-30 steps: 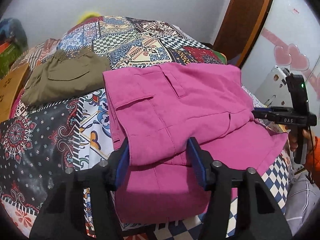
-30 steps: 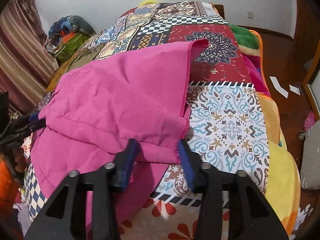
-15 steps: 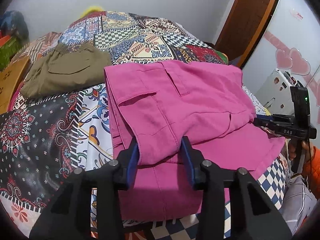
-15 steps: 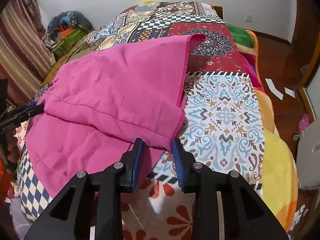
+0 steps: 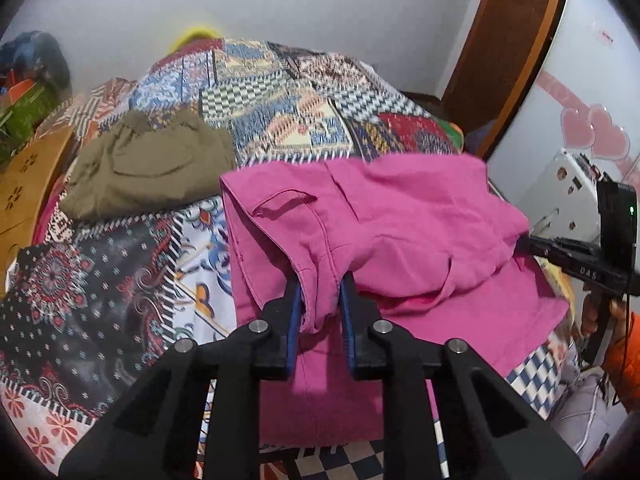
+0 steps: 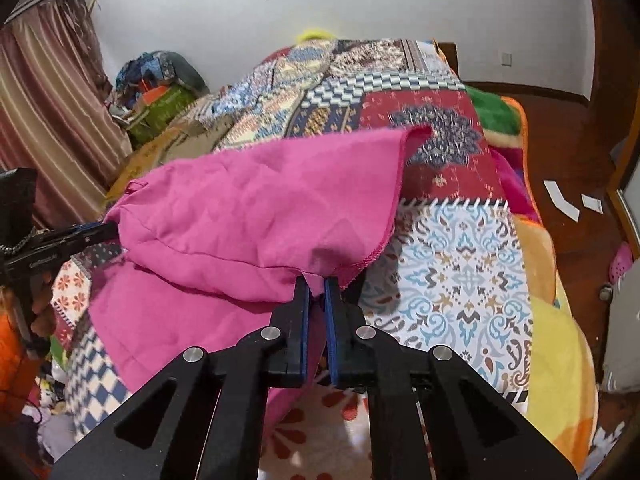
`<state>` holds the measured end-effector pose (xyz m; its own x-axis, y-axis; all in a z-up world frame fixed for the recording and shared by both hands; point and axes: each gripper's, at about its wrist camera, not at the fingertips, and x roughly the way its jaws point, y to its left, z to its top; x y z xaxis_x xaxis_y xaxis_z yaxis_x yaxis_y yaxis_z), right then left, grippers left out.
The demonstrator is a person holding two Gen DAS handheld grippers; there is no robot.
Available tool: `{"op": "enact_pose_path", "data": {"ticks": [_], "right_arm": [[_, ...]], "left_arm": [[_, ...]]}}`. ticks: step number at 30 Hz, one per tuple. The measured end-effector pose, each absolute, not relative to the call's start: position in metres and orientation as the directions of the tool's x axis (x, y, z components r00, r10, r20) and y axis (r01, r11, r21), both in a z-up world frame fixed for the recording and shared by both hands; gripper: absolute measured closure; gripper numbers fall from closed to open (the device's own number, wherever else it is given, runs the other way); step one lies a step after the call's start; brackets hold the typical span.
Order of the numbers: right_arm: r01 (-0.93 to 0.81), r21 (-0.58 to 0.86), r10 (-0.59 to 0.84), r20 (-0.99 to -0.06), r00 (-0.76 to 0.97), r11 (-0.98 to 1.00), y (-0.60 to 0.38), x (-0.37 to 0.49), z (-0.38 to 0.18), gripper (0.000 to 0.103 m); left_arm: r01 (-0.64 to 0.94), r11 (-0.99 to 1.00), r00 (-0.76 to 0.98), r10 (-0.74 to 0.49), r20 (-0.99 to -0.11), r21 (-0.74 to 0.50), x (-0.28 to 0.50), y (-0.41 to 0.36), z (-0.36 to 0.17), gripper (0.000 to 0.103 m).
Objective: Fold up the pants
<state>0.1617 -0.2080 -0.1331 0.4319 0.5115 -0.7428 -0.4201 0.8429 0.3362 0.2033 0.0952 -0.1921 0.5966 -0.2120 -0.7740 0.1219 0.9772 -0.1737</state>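
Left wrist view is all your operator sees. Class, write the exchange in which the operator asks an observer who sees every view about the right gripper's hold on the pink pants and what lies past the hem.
Operator: I only see the right gripper side-on. Are its pads on cloth?
Observer: Yes. The right gripper is shut on the pink pants, pinching a fold just inside the stitched hem.
Operator: What lies past that hem?
Observer: Bare patchwork quilt. The hem's far corner curls up over a red patch.
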Motion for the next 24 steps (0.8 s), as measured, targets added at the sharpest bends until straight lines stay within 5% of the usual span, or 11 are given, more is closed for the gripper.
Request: {"op": "enact_pose_path", "data": {"ticks": [11,24], "right_arm": [[-0.472,0.323,0.546,-0.687,0.479,0.82,-0.205,0.146,-0.097,0.097],[-0.455,0.32,0.52,-0.737,0.431,0.831,-0.212,0.145,-0.118,0.094]], "left_arm": [[0.126,0.973,0.645,-0.227,-0.729,-0.191,0.185,0.106,-0.152,0.088],[0.146,0.975,0.627,-0.221,-0.747,-0.166,0.179,0.093,-0.155,0.088]]}}
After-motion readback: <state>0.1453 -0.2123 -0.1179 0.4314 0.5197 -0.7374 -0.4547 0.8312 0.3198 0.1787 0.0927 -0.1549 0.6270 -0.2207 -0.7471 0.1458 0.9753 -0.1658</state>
